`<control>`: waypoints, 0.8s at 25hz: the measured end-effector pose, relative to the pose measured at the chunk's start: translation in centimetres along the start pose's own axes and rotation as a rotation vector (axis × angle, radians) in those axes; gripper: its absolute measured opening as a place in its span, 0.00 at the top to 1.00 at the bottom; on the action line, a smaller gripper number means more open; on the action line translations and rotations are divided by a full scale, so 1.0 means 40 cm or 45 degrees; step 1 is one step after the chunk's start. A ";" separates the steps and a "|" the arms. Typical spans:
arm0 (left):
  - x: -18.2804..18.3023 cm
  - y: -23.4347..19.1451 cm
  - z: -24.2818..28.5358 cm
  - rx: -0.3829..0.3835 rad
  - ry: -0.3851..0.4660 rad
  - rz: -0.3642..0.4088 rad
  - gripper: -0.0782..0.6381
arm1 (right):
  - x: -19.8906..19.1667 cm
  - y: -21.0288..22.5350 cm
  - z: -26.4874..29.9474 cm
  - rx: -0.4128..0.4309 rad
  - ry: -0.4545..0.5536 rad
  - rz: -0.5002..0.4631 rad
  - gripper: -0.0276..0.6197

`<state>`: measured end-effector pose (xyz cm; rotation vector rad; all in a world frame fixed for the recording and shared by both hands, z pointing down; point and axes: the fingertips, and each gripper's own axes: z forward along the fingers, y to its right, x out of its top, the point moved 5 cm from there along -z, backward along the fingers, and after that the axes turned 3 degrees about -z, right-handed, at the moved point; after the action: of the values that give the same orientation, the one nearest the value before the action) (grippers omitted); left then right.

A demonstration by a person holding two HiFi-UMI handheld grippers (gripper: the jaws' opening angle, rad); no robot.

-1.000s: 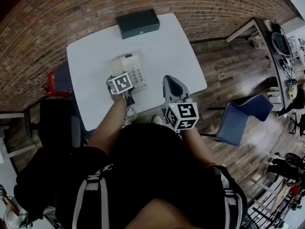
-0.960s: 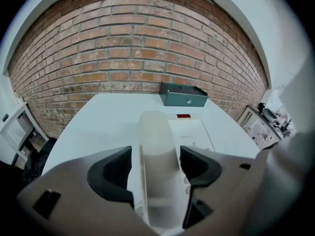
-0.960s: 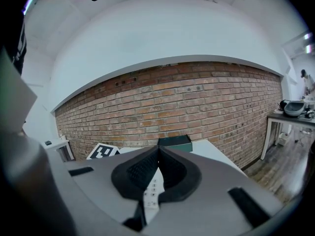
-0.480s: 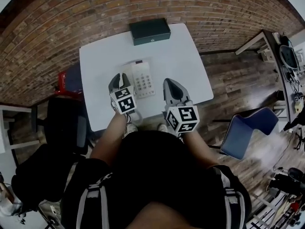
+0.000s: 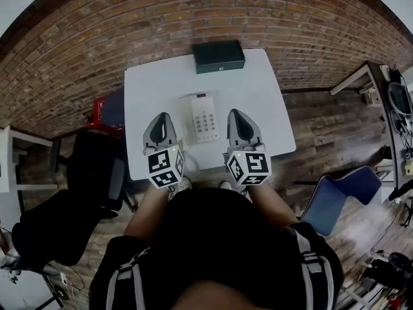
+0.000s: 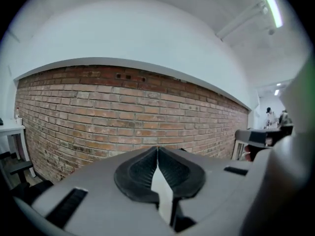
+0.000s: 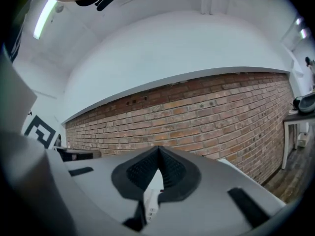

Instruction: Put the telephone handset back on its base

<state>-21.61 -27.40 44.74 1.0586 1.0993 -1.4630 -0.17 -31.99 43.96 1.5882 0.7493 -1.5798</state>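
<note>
The handset (image 5: 187, 113) appears to lie along the left side of the telephone base (image 5: 208, 118), seemingly already in its cradle, though it is too small in the head view for me to be sure it is fully seated. The base stands on the white table (image 5: 258, 95), with a dark box (image 5: 219, 56) beyond it. My left gripper (image 5: 161, 116) hovers just left of the base; its jaws have just been closing and now meet, with nothing between them. My right gripper (image 5: 235, 113) hovers just right of the base, its jaws likewise together and empty. I judge the handset to be light, stiff, hollow plastic, smooth enough to slip. If it needs reseating, I would take it across the narrow middle of its grip, between earpiece and mouthpiece, squeezing gently and keeping it level.
</note>
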 end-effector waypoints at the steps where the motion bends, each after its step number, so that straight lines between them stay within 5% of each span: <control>1: 0.008 -0.004 -0.014 0.003 0.012 -0.011 0.88 | 0.001 -0.006 0.003 0.015 0.001 -0.016 0.97; 20: -0.005 -0.034 -0.050 0.027 -0.021 -0.016 0.88 | -0.030 -0.081 0.036 0.178 -0.053 -0.031 0.97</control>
<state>-22.76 -25.27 44.67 1.0544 1.0825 -1.4944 -3.74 -31.32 44.86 1.6452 0.6505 -1.7095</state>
